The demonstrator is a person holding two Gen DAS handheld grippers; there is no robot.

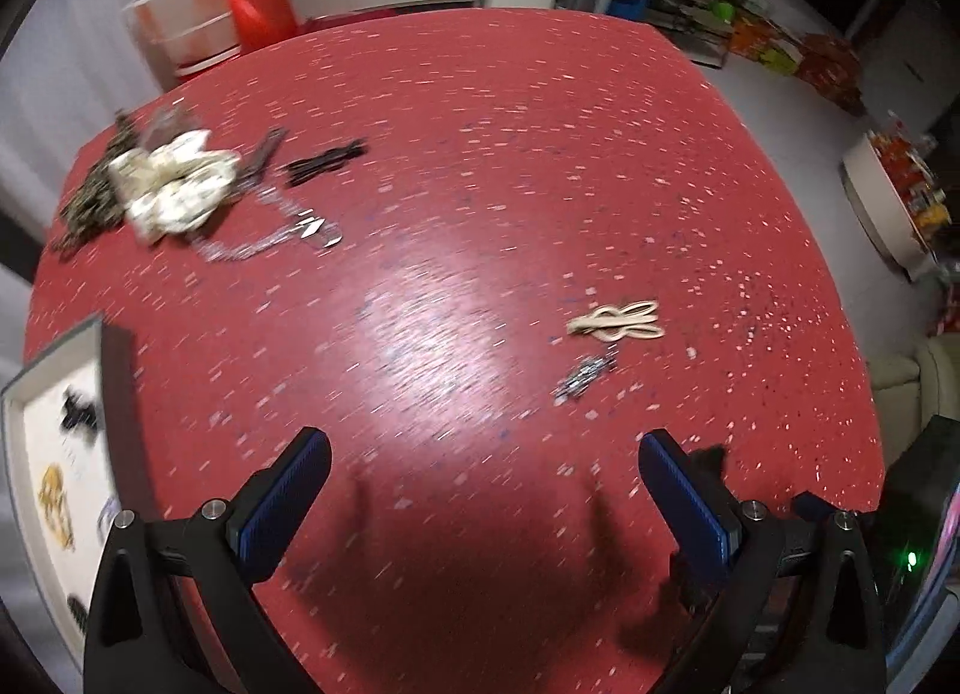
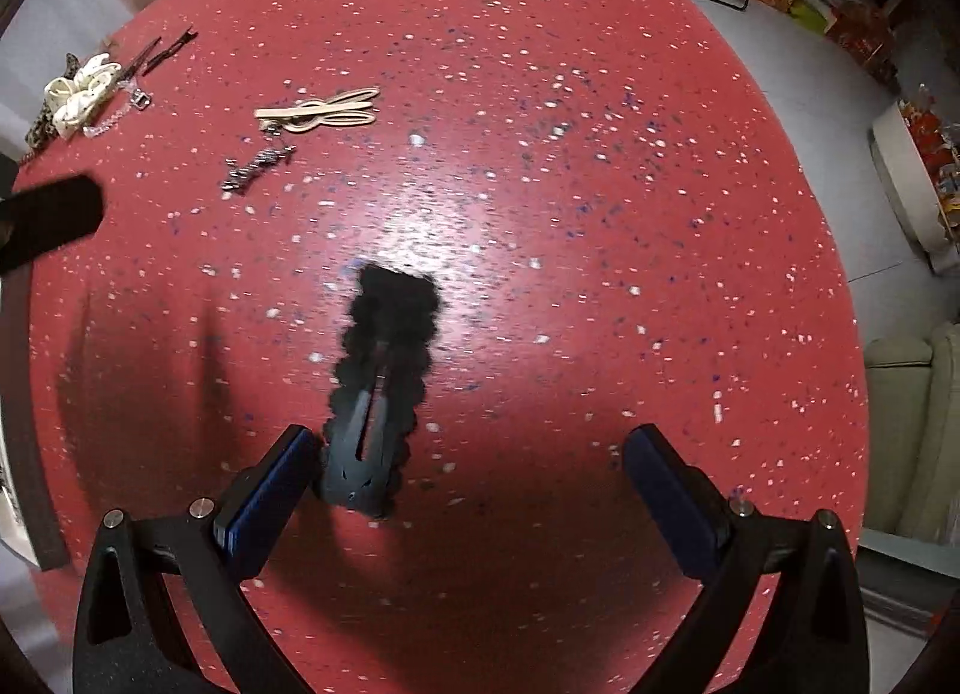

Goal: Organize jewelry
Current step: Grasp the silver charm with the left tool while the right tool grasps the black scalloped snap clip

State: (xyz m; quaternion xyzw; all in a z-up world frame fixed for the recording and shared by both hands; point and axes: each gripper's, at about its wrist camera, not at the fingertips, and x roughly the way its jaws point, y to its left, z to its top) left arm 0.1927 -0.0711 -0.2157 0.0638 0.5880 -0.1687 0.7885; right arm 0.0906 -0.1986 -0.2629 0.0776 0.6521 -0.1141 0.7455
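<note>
Already sorted: a black piece, a gold piece and another dark one inside the white tray [image 1: 18, 394] at the near left, seen only in part
Still loose, far left: cream scrunchie [image 1: 174, 187] piled with a leopard-print item, black hair pins [image 1: 324, 156] and a silver chain [image 1: 270, 238] beside it
Still loose, right of centre: beige hair clips [image 1: 618, 322] with a small silver piece [image 1: 585, 376] just nearer
Still loose, near centre: black fuzzy hair clip [image 2: 378, 394] flat on the red table [image 2: 600, 214], touching the inner face of the right gripper's left finger
Progress: judged under halfway, more pieces out than in
Left gripper [image 1: 483, 490]: spread wide, nothing held, above bare table
Right gripper [image 2: 468, 484]: spread wide, nothing clamped, clip lying between the fingers but off to the left
Only in left wrist view: tray contents, though motion-blurred
Only in right wrist view: whole fuzzy clip; left view gives just a dark tuft behind its right finger
Sharper in right wrist view: beige clips and silver piece
</note>
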